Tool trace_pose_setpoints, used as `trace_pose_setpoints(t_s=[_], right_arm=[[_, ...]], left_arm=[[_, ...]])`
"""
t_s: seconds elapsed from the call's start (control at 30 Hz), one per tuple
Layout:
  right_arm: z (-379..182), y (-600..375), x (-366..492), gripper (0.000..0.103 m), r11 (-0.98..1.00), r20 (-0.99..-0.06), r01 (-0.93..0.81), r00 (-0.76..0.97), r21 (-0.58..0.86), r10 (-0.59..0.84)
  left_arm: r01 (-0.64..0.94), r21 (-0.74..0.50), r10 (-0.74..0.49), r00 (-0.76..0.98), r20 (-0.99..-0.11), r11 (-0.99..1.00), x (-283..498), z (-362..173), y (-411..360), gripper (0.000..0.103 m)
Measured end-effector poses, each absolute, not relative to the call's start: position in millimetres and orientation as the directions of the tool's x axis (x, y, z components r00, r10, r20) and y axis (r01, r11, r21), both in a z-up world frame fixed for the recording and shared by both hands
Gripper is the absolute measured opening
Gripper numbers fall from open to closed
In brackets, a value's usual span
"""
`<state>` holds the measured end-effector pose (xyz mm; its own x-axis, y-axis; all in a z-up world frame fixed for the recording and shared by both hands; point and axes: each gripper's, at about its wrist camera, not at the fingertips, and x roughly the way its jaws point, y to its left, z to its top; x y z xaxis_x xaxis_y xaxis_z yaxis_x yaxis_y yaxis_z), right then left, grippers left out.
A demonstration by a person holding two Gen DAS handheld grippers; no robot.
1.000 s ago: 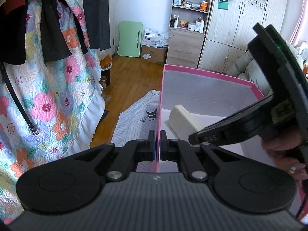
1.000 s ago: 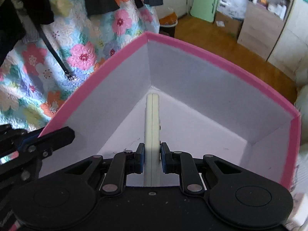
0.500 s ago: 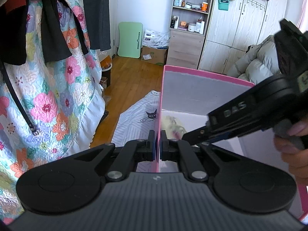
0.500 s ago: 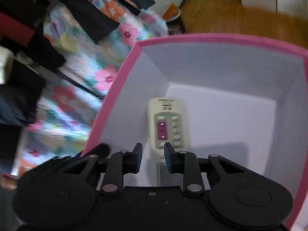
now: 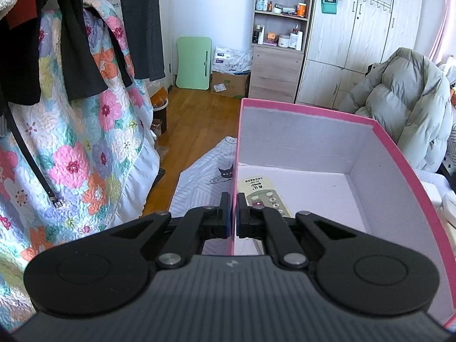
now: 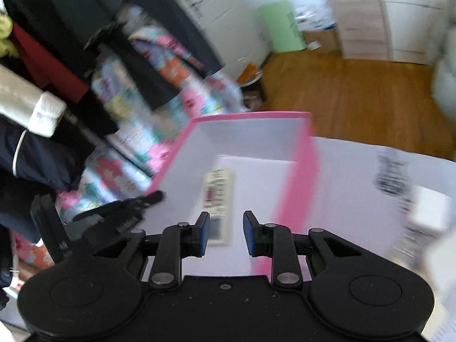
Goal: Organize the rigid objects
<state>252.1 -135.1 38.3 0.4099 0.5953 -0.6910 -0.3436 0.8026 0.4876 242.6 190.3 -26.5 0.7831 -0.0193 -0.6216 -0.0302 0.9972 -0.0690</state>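
A pink box (image 5: 313, 111) with a white inside stands on a patterned sheet. A cream remote control (image 5: 262, 191) lies flat on the box floor by the left wall; it also shows, blurred, in the right wrist view (image 6: 218, 188). My left gripper (image 5: 233, 216) is shut on the box's left wall, one finger inside and one outside. My right gripper (image 6: 226, 232) is open and empty, raised above the box's near end (image 6: 299, 154). The left gripper also shows at the box's left wall in the right wrist view (image 6: 125, 213).
A floral quilt (image 5: 71, 148) and dark clothes (image 5: 71, 28) hang at the left. Wooden floor (image 5: 199, 114), a shelf unit (image 5: 279, 42) and wardrobes lie beyond the box. A grey puffer jacket (image 5: 404, 99) sits at the right. A white object (image 6: 430, 208) lies on the sheet right of the box.
My right gripper let go of the remote, which now lies flat in the box. The gripper opened wider and pulled back up out of the box. The left gripper stayed clamped on the wall.
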Motion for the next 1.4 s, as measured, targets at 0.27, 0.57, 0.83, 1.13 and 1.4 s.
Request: trace_pose_setpoints(t_s=[0.27, 0.57, 0.83, 1.13, 1.4], right_arm=[[-22.8, -203.1, 209.8, 0.039, 0.859, -0.744, -0.147, 0.441, 0.491, 0.501], [-83.5, -199.1, 181.7, 0.045, 0.852, -0.779, -0.007, 0.401, 0.523, 0.482], [-97.0, -185.8, 164.6, 0.026, 0.886, -0.752, -0.043, 0.51, 0.462, 0.418], [-78.3, -181.3, 153.4, 0.008, 0.894, -0.666, -0.1, 0.632, 0.437, 0.397], [-28.0, -194.9, 148.4, 0.008, 0.891, -0.592, -0.147, 0.699, 0.429, 0.401]], left_arm=[[-0.028, -0.073, -0.024, 0.784, -0.621, 0.997, 240.8, -26.6, 189.6, 0.003], [-0.029, -0.073, -0.023, 0.784, -0.621, 0.997, 241.7, -27.1, 189.5, 0.003], [-0.031, -0.077, -0.024, 0.784, -0.62, 0.997, 241.3, -27.3, 189.8, 0.003], [-0.03, -0.08, -0.026, 0.784, -0.62, 0.996, 242.5, -27.6, 191.9, 0.003], [-0.029, -0.095, -0.036, 0.784, -0.619, 0.995, 242.7, -28.9, 193.3, 0.003]])
